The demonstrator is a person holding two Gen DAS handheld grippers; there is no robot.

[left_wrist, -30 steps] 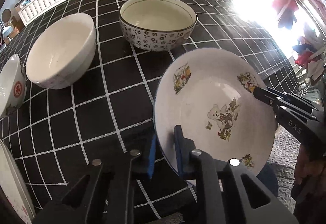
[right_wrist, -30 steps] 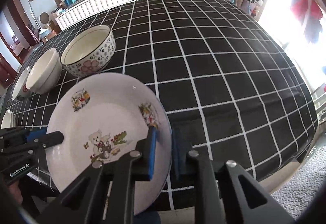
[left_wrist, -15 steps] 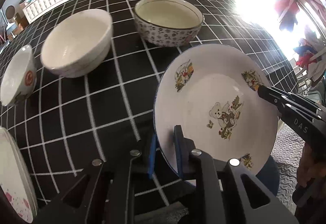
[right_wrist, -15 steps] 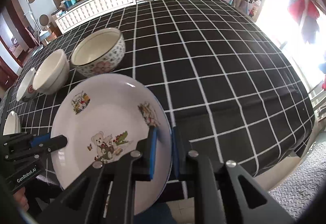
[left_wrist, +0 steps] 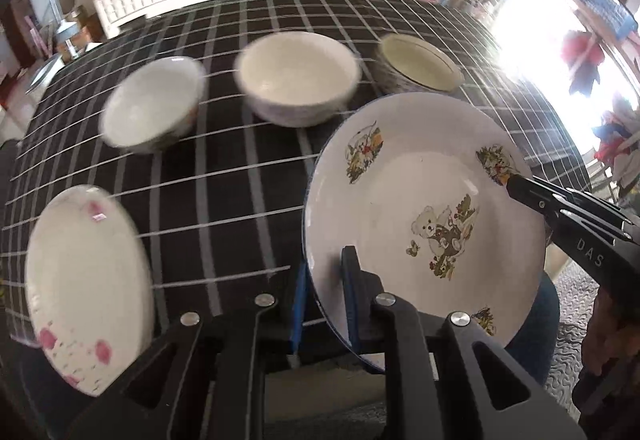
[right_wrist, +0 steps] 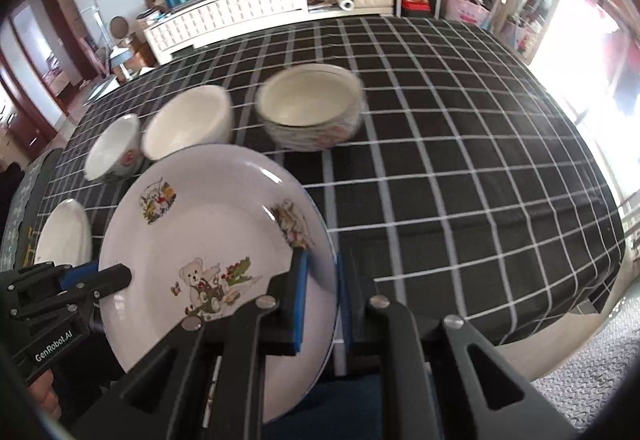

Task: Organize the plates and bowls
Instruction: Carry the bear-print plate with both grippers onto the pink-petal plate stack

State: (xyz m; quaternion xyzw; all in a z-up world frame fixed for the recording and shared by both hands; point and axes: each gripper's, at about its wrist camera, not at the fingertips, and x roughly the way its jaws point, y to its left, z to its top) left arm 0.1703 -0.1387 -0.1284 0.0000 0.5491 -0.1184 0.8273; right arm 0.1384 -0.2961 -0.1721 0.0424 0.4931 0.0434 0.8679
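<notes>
Right now you have the teddy-bear plate gripped from both sides, lifted clear of the bench and tilted, at the near edge of the black checked cloth. Your left claw is clenched on the plate's near-left rim, one blue pad under the plate and the other finger pressing on its white face. Your right claw is likewise clamped on the opposite rim, beside a small printed animal, with the blue pad on the plate's upper face and the other finger behind it. In the left wrist view you see the right claw's dark tip biting the far rim; in the right wrist view the left claw's tip sits on the plate's left edge. On the bench behind the plate stand three bowls in a row: a small bowl with a red mark, a plain white bowl just beside it, and a patterned bowl near that one, all blurred by motion. To the left, near the front edge, lies a white plate with pink flowers, apart from the plate you hold.
</notes>
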